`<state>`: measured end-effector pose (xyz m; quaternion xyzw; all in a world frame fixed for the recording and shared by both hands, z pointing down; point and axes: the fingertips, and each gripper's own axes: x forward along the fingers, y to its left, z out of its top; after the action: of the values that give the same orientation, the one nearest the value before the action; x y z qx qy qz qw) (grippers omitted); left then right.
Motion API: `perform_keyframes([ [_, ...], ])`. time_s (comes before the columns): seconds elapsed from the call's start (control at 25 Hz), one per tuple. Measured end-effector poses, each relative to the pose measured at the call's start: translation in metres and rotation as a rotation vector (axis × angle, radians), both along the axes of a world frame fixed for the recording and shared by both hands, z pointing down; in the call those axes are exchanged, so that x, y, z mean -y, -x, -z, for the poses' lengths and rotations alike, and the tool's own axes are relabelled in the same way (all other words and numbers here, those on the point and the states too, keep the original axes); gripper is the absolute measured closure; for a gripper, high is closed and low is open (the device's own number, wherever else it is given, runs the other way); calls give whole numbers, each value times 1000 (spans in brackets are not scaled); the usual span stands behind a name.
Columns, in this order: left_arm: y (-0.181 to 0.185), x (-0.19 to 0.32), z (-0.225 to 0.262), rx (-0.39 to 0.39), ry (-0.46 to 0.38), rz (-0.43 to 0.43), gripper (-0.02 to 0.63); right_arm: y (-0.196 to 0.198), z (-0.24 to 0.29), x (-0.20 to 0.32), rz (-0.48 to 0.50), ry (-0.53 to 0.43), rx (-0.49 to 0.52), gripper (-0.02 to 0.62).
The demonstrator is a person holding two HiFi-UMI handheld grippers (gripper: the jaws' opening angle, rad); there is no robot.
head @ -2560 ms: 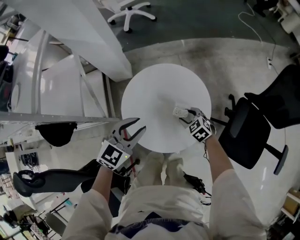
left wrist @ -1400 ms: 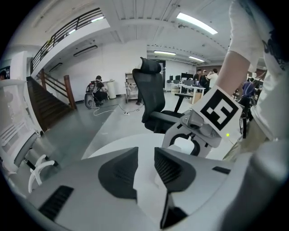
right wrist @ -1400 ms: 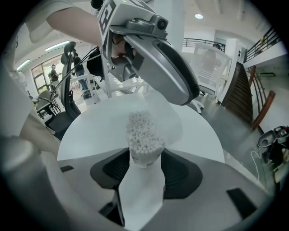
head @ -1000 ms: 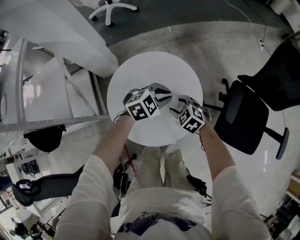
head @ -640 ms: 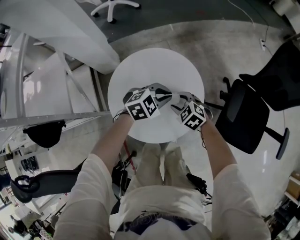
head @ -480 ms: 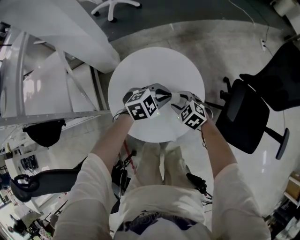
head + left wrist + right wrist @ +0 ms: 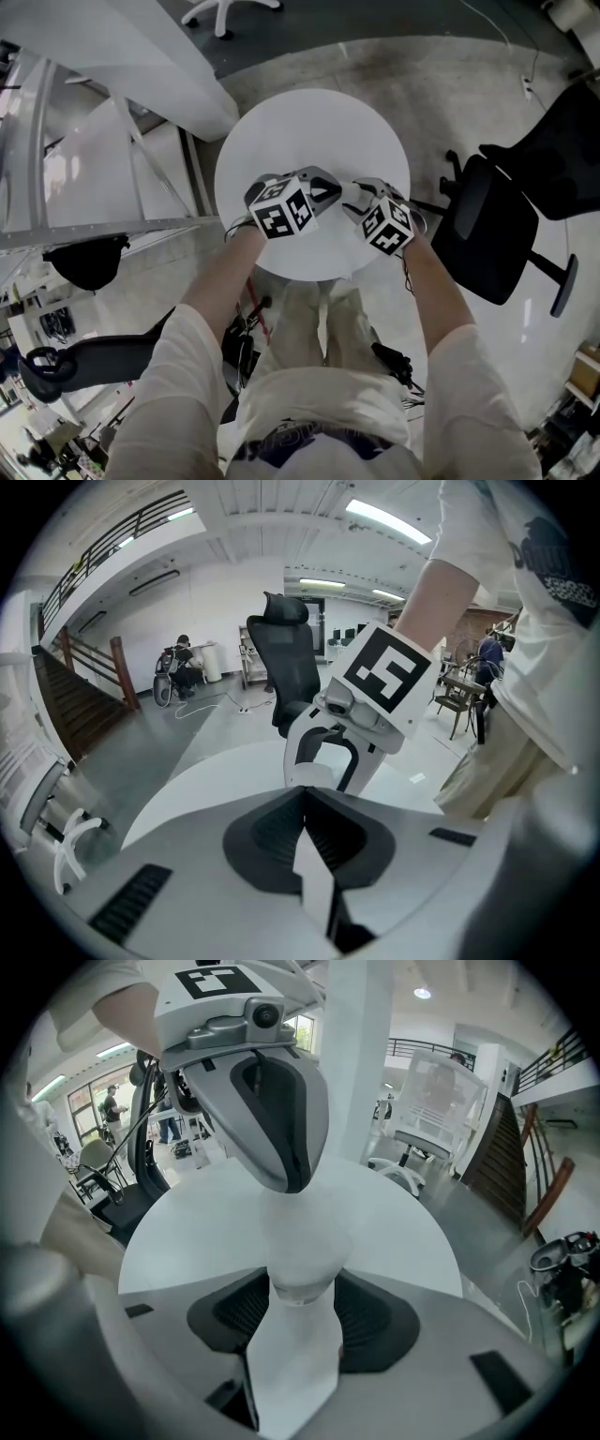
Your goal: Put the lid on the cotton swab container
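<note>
Over round table (image 7: 319, 131): R tool (image 7: 360, 196) tight on smooth white container (image 7: 300, 1237); L tool (image 7: 305, 799) closed.

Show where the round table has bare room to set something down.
Bare: the table from the left gripper and right gripper to its far rim, and its left side. Crowded: the near middle, where both meet at the white container.

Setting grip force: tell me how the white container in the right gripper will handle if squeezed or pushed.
The container looks like smooth white plastic, so probably light and slippery. The right gripper clamps only its sides, so it may slide. The shut left gripper sits at its far end; pushing there could tilt it.
</note>
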<state>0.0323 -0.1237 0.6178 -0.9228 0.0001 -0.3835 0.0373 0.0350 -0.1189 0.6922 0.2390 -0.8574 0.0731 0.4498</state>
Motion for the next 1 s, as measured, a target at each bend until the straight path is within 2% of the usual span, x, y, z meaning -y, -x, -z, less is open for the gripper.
perform_keyframes([
  [0.72,-1,4,-1,-10,7,33,607,-1,0,1,-2,10,5,367],
  [1.0,0,5,-2,-34,18,75,607,-1,-1,2,-1,7,2,367],
])
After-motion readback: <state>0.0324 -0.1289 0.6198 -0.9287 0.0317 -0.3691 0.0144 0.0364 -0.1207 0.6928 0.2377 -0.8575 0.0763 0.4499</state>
